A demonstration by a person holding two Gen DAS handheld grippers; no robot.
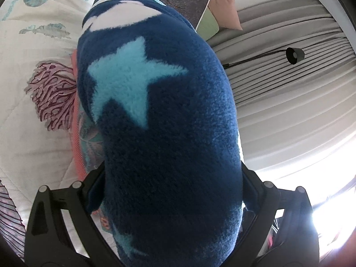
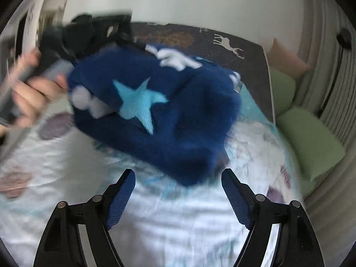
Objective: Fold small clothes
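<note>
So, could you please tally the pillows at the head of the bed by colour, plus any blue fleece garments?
Green pillows: 2
Pink pillows: 1
Blue fleece garments: 1
Total: 4

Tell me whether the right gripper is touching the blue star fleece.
Apart. The right wrist view shows the right gripper open, bedsheet visible between its jaws and the blue star fleece.
</note>
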